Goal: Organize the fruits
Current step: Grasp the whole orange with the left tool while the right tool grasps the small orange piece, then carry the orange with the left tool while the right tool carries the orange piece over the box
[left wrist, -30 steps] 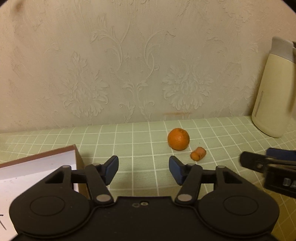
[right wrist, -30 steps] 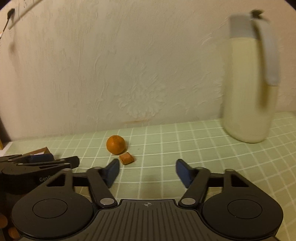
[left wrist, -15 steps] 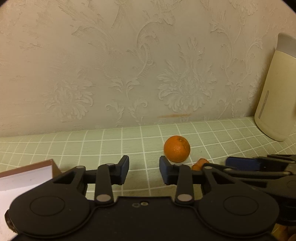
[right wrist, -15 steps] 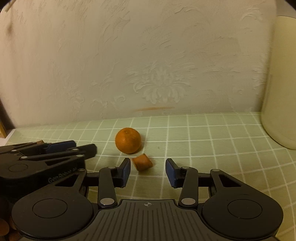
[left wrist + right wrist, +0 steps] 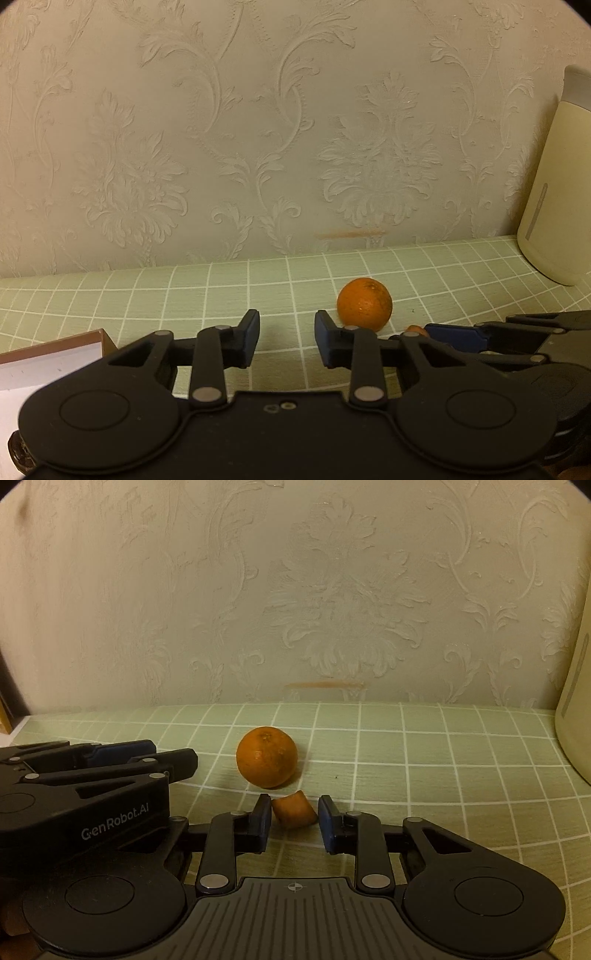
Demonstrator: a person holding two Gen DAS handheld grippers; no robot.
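**While the right tongs pinch a small orange piece, a whole orange sits just beyond**

Nearest in the right wrist view, the right tongs [image 5: 294,818] are closed on a small orange piece [image 5: 294,809], their two blue pads pressing it from either side, low over the desk [image 5: 424,753]. The piece is blocky, with a slightly paler cut face, and whether it rests on the surface cannot be told. Just behind it, a little to the left, stands the round orange [image 5: 266,757], close to the piece but not clearly touching it. To the left of the orange the left tongs [image 5: 177,764] lie side-on; their tips stop near the fruit without reaching it.

From the left wrist view, the left tongs [image 5: 287,338] stand narrow with a bare gap between the pads and nothing in them. A cardboard box [image 5: 51,354] with a white face sits left of the orange, at the picture's lower edge. Well right of the orange, a cream jug [image 5: 554,206] with a grey top stands on the green, white-gridded covering. Behind the orange rises a wall [image 5: 258,129] with embossed floral wallpaper and an orange smear low down.
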